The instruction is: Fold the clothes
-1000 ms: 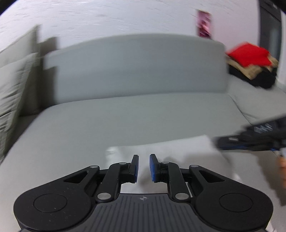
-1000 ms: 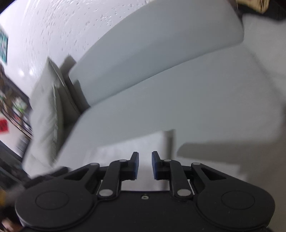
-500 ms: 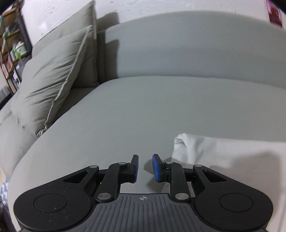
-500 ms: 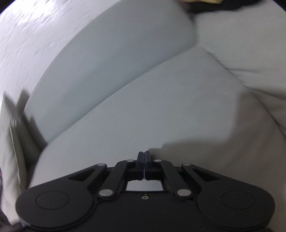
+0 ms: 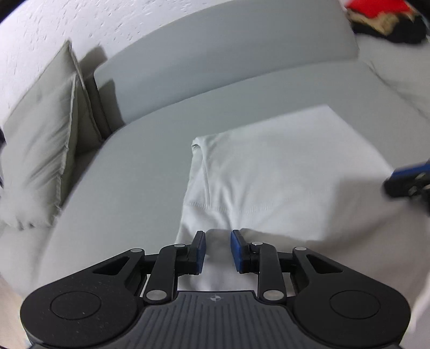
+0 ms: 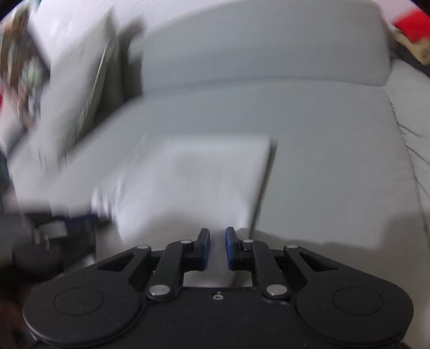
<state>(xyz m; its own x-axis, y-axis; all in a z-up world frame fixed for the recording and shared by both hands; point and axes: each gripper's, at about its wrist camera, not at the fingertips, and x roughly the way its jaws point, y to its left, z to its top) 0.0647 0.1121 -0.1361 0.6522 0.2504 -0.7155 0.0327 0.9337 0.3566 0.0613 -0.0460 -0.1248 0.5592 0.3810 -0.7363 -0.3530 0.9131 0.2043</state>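
A white garment (image 5: 282, 166) lies folded in a flat rectangle on the grey sofa seat (image 5: 134, 174). It also shows in the right wrist view (image 6: 193, 174), blurred. My left gripper (image 5: 217, 239) is open, its blue pads over the garment's near left edge, with cloth between the jaws. My right gripper (image 6: 217, 236) is open over the garment's near right edge. The right gripper also shows at the right edge of the left wrist view (image 5: 408, 180). The left gripper appears blurred at the left of the right wrist view (image 6: 53, 236).
A grey cushion (image 5: 40, 150) leans at the sofa's left end. The sofa backrest (image 5: 215, 61) runs behind the seat. A pile of red, tan and black clothes (image 5: 381, 18) sits at the far right. Shelves with objects (image 6: 21, 69) stand at the left.
My right gripper has opened after being shut half a second ago. My left gripper has swung right, from beside the garment's left edge to over it. Both views have shifted.
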